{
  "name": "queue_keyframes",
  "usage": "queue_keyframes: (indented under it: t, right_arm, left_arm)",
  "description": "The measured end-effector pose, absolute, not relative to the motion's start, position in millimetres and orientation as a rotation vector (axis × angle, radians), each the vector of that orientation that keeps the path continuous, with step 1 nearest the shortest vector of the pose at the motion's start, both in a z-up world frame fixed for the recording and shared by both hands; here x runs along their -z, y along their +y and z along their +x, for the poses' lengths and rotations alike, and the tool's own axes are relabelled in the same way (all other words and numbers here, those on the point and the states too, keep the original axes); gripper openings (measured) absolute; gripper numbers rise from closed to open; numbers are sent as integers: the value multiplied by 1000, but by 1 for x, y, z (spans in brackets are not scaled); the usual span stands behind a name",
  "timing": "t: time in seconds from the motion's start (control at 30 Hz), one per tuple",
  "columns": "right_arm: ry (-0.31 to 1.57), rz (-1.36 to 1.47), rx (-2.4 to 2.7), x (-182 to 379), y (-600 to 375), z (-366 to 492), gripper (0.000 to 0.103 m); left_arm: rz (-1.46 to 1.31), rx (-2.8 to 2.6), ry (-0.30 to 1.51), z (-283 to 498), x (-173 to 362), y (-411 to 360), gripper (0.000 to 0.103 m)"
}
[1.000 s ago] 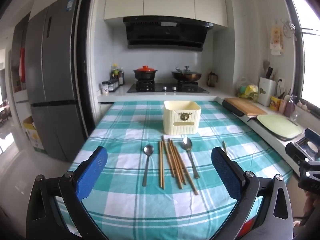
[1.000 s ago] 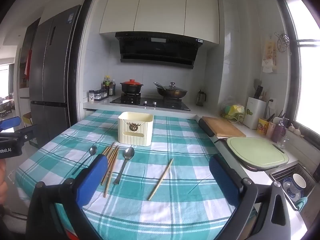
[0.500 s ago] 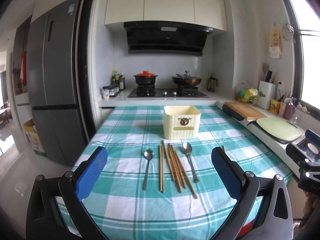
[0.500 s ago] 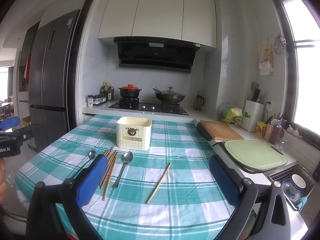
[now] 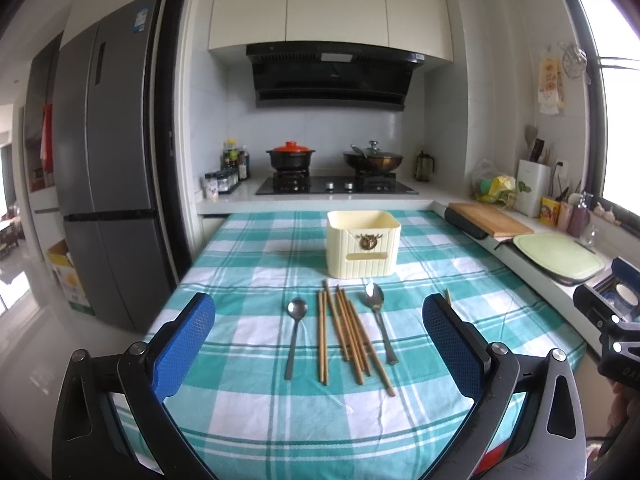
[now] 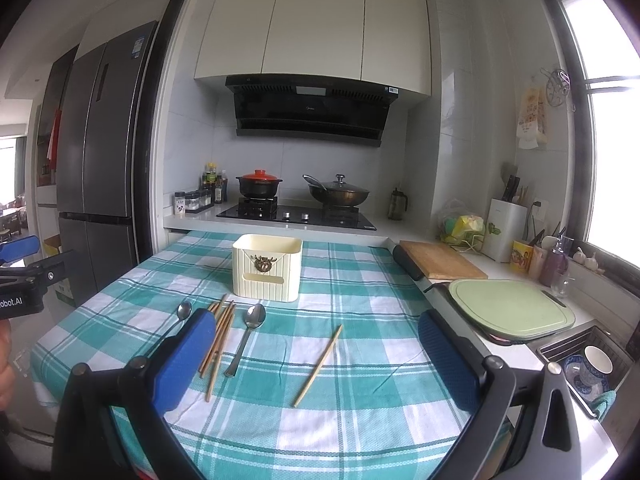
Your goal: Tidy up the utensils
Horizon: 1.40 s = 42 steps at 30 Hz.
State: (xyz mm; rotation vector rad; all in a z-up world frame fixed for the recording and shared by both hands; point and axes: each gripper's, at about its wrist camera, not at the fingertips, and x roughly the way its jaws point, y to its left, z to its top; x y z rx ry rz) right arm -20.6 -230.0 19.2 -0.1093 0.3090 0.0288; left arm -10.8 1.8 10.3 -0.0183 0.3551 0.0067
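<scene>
A cream utensil holder point(image 5: 363, 244) stands on the teal checked tablecloth point(image 5: 248, 412); it also shows in the right wrist view point(image 6: 267, 267). In front of it lie several wooden chopsticks point(image 5: 347, 334) between two metal spoons point(image 5: 295, 330) point(image 5: 380, 326). One chopstick point(image 6: 318, 365) lies apart to the right. My left gripper point(image 5: 319, 346) is open and empty, above the table's near edge. My right gripper point(image 6: 316, 362) is open and empty, near the lone chopstick.
A counter runs along the right with a wooden board point(image 6: 440, 264), a green cutting board point(image 6: 510, 307) and a sink point(image 6: 592, 364). A stove with two pots point(image 5: 334, 168) stands behind the table. A grey fridge point(image 5: 104, 184) stands at the left.
Both wrist views have tilted upward a little, so the table and utensils sit lower in the frames. Both grippers stay open and nothing on the table has moved.
</scene>
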Motion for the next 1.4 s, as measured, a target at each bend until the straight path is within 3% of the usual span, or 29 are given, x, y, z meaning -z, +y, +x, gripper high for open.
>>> queue_keyframes:
  t: [1.4]
  right_arm:
    - [309,-102,-25,-17,-232,-20,103]
  left_arm:
    - [-15,-9,354,-11,-10,1,102]
